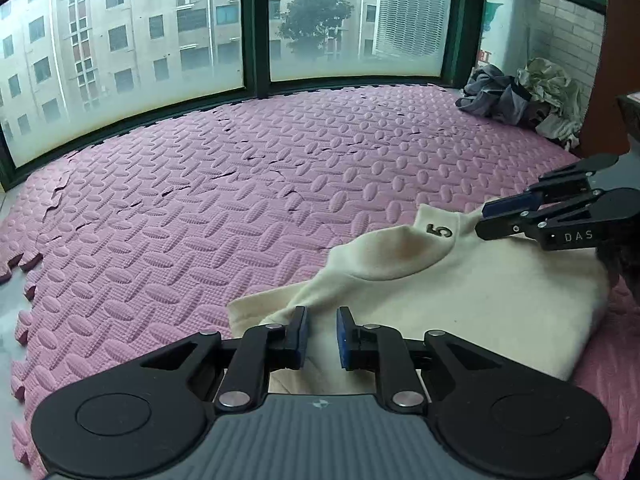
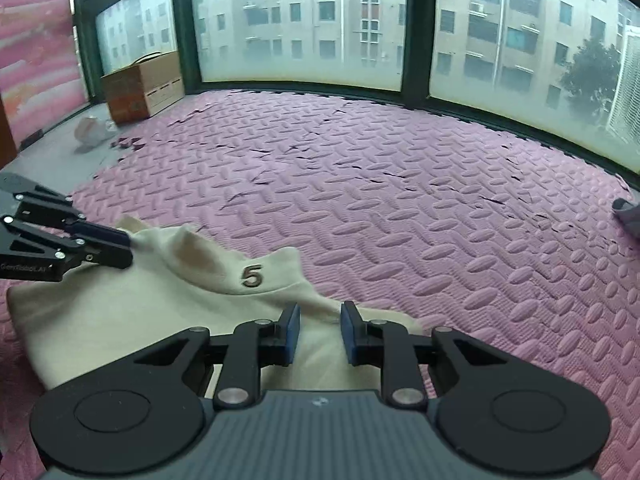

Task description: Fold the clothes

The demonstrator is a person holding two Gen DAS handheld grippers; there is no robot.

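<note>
Cream garment (image 1: 460, 292) lying folded on pink mat (image 1: 200, 200), collar with a "5" (image 1: 439, 231) farther out from the fingers. Left gripper (image 1: 322, 340) parted slightly, cloth beneath the gap, not pinched. Right gripper (image 2: 319, 334) likewise parted a little over the cloth, grasping nothing.

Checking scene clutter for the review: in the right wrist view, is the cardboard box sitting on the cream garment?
No, the cardboard box stands far back by the window, well apart from the cream garment in the foreground.

Garment (image 1: 460, 300) on mat (image 1: 240, 200)
</note>
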